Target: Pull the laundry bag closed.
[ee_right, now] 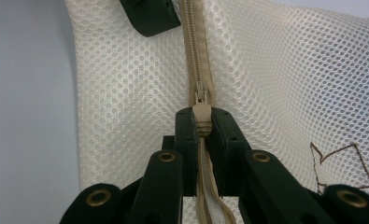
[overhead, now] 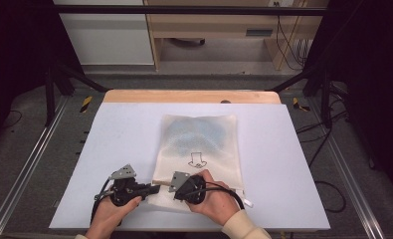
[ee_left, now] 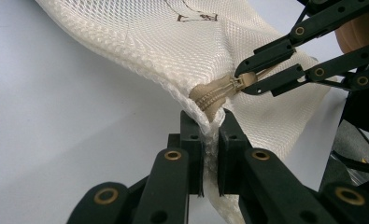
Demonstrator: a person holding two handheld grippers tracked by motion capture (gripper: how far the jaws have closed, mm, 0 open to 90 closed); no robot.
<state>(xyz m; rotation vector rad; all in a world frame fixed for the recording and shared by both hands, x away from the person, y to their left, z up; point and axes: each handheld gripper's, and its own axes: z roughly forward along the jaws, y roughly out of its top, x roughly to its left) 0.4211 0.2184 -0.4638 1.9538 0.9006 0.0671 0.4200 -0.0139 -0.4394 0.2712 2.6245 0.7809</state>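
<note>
High view: cream mesh bag lies flat on the white table, long axis running from me toward the far edge, zipper edge nearest me. My left gripper meets the bag's near left corner; my right gripper sits just beside it on the same edge. Left gripper view: my jaws are pressed together on the bag's corner fabric at the zipper end. Right gripper view: my jaws pinch the tan zipper pull; zipper tape runs straight ahead.

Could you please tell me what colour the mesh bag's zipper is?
The zipper is tan or beige, clearest in the right gripper view.
</note>
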